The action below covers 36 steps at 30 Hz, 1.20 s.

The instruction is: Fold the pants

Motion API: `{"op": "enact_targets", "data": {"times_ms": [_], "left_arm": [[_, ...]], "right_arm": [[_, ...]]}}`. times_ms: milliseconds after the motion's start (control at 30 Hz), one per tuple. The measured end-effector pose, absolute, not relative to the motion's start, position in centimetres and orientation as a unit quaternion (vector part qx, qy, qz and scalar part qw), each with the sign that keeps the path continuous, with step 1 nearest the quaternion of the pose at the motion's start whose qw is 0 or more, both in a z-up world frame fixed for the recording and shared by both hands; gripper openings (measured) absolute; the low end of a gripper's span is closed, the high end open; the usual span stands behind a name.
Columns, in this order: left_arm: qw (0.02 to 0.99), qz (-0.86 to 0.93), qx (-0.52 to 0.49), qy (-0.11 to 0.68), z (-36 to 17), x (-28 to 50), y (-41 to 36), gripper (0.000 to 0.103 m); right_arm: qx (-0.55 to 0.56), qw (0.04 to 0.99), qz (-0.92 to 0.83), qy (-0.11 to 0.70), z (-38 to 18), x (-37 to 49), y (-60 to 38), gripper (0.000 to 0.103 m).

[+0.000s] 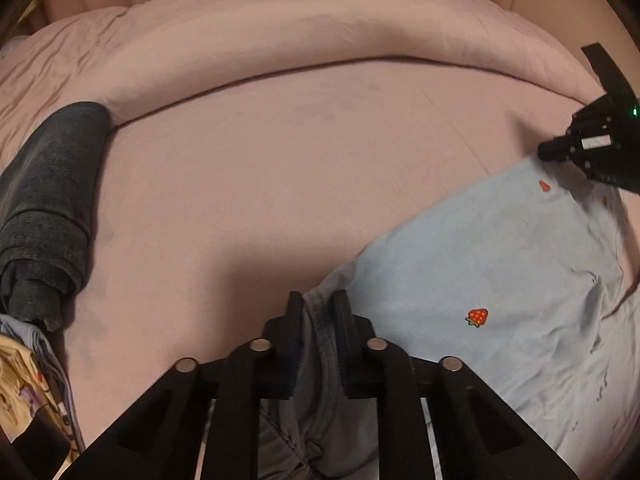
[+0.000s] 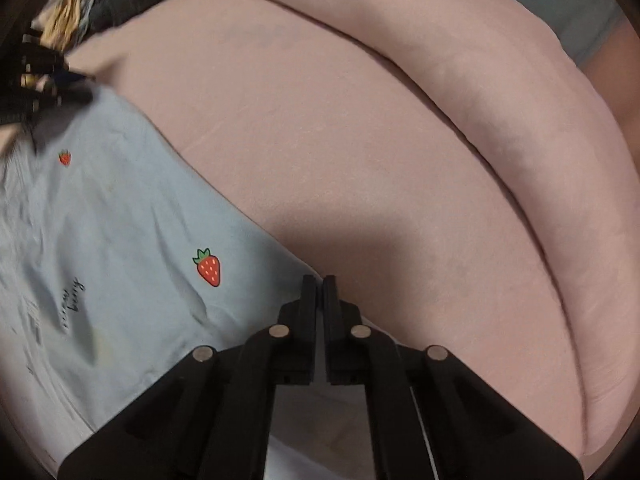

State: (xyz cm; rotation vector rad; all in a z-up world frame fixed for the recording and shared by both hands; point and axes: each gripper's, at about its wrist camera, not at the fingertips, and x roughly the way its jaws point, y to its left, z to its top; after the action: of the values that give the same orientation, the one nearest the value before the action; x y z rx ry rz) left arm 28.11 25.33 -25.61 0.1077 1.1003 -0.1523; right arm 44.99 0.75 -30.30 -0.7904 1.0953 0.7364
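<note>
Pink bedsheet (image 1: 280,168) covered the bed in both wrist views, with a thick pink duvet roll (image 1: 320,40) across the far side. At nine o'clock in the left view lay a dark grey rolled garment (image 1: 48,208), apart from the work.

Pale blue pants (image 1: 500,280) printed with small strawberries lay spread on the sheet, running from six o'clock toward three o'clock in the left view. The left gripper (image 1: 318,312) had its jaws closed on a bunched grey-blue band of those pants, seemingly the waistband, with cloth filling the gap.

At three o'clock in that view, the right gripper (image 2: 319,292) sat at the pants' far corner. In its own view its jaws were pressed fully together at the fabric's edge; whether any cloth sat between them could not be told.

The likely risk: if the right jaws had caught only a thin edge or nothing, lifting both ends would let that corner slip, leaving a skewed, wrinkled fold. The left's bulky pinch could also drag extra layers.
</note>
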Motion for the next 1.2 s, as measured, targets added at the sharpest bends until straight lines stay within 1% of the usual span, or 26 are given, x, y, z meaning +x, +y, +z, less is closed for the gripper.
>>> {"op": "enact_targets", "data": {"times_ms": [100, 200, 267, 300, 333, 367, 400, 433, 500, 533, 600, 633, 700, 733, 767, 800, 833, 867, 900, 967, 1033, 1067, 1100, 1133, 1167, 1200], "left_arm": [[0.858, -0.055, 0.057, 0.507, -25.5, 27.9, 25.3, 0.013], [0.86, -0.035, 0.04, 0.507, -25.6, 29.0, 26.0, 0.013], [0.864, -0.016, 0.037, 0.502, -24.8, 29.0, 26.1, 0.021], [0.869, -0.008, 0.044, 0.494, -24.3, 29.0, 26.2, 0.028], [0.876, 0.022, 0.064, 0.477, -23.4, 28.4, 26.7, 0.04], [0.879, 0.034, 0.072, 0.47, -22.7, 27.8, 26.9, 0.046], [0.882, 0.033, 0.069, 0.465, -22.1, 27.2, 27.4, 0.052], [0.886, 0.024, 0.056, 0.46, -21.4, 26.3, 28.0, 0.052], [0.888, -0.013, 0.035, 0.458, -20.4, 24.6, 28.3, 0.052], [0.886, -0.039, 0.031, 0.461, -20.3, 24.3, 27.5, 0.052], [0.874, -0.077, 0.035, 0.479, -20.8, 24.1, 26.0, 0.052], [0.868, -0.086, 0.043, 0.488, -21.7, 24.2, 25.0, 0.052], [0.853, -0.033, 0.073, 0.516, -24.3, 25.5, 24.3, 0.052], [0.848, 0.01, 0.085, 0.524, -25.9, 26.8, 24.6, 0.065], [0.85, 0.028, 0.06, 0.522, -26.4, 27.5, 25.5, 0.075], [0.853, 0.044, 0.026, 0.52, -26.3, 27.9, 26.4, 0.084], [0.852, 0.068, -0.023, 0.519, -25.9, 28.1, 27.7, 0.083], [0.854, 0.083, -0.04, 0.512, -25.3, 27.9, 28.3, 0.083], [0.86, 0.089, -0.048, 0.5, -24.5, 27.3, 28.7, 0.083], [0.872, 0.094, -0.044, 0.478, -22.6, 25.5, 29.1, 0.083], [0.876, 0.068, -0.058, 0.475, -21.5, 23.2, 29.3, 0.083], [0.875, 0.052, -0.07, 0.476, -21.5, 21.8, 29.6, 0.083], [0.872, 0.038, -0.082, 0.482, -21.7, 20.8, 29.5, 0.083], [0.867, 0.028, -0.091, 0.488, -21.7, 19.9, 30.3, 0.083], [0.862, 0.016, -0.104, 0.495, -22.1, 19.3, 30.3, 0.083], [0.858, 0.007, -0.116, 0.501, -22.7, 18.9, 29.9, 0.083]], "right_arm": [[-0.378, 0.717, 0.324, 0.488, -31.1, 45.4, 2.8, 0.001], [-0.366, 0.744, 0.288, 0.479, -31.3, 46.6, 4.2, 0.0], [-0.351, 0.763, 0.26, 0.477, -31.4, 47.7, 4.5, 0.0], [-0.334, 0.773, 0.255, 0.476, -31.1, 47.9, 4.5, 0.004], [-0.311, 0.778, 0.265, 0.477, -30.4, 47.7, 4.1, 0.004], [-0.29, 0.786, 0.273, 0.473, -29.6, 47.4, 4.0, 0.001], [-0.265, 0.797, 0.278, 0.466, -28.6, 46.9, 3.6, 0.003], [-0.242, 0.803, 0.282, 0.466, -27.8, 46.4, 3.0, 0.005], [-0.22, 0.811, 0.276, 0.466, -27.2, 45.3, 2.4, 0.02], [-0.213, 0.81, 0.276, 0.471, -26.9, 44.9, 2.0, 0.022], [-0.211, 0.801, 0.273, 0.489, -27.6, 43.8, 0.1, 0.019], [-0.22, 0.792, 0.267, 0.502, -28.7, 43.7, 0.0, 0.019], [-0.259, 0.777, 0.23, 0.526, -31.6, 44.4, -0.1, 0.02], [-0.266, 0.78, 0.222, 0.52, -32.7, 45.1, 0.4, 0.021], [-0.246, 0.799, 0.22, 0.503, -32.4, 45.8, 0.7, 0.023], [-0.225, 0.803, 0.204, 0.513, -32.4, 46.6, 0.5, 0.023], [-0.194, 0.806, 0.186, 0.526, -32.5, 47.7, 0.7, 0.024], [-0.179, 0.81, 0.173, 0.531, -32.3, 48.4, 1.2, 0.024], [-0.188, 0.814, 0.163, 0.524, -32.0, 48.4, 2.0, 0.026], [-0.223, 0.824, 0.148, 0.5, -30.9, 47.5, 3.5, 0.027], [-0.207, 0.833, 0.18, 0.48, -28.9, 45.4, 4.0, 0.027], [-0.198, 0.836, 0.189, 0.476, -28.2, 44.6, 4.0, 0.029], [-0.178, 0.836, 0.206, 0.475, -27.4, 43.3, 3.9, 0.034], [-0.162, 0.833, 0.226, 0.478, -27.1, 42.0, 2.2, 0.036], [-0.15, 0.824, 0.254, 0.483, -27.1, 40.7, 2.1, 0.037], [-0.15, 0.813, 0.281, 0.488, -27.4, 39.4, 1.5, 0.036]]}}
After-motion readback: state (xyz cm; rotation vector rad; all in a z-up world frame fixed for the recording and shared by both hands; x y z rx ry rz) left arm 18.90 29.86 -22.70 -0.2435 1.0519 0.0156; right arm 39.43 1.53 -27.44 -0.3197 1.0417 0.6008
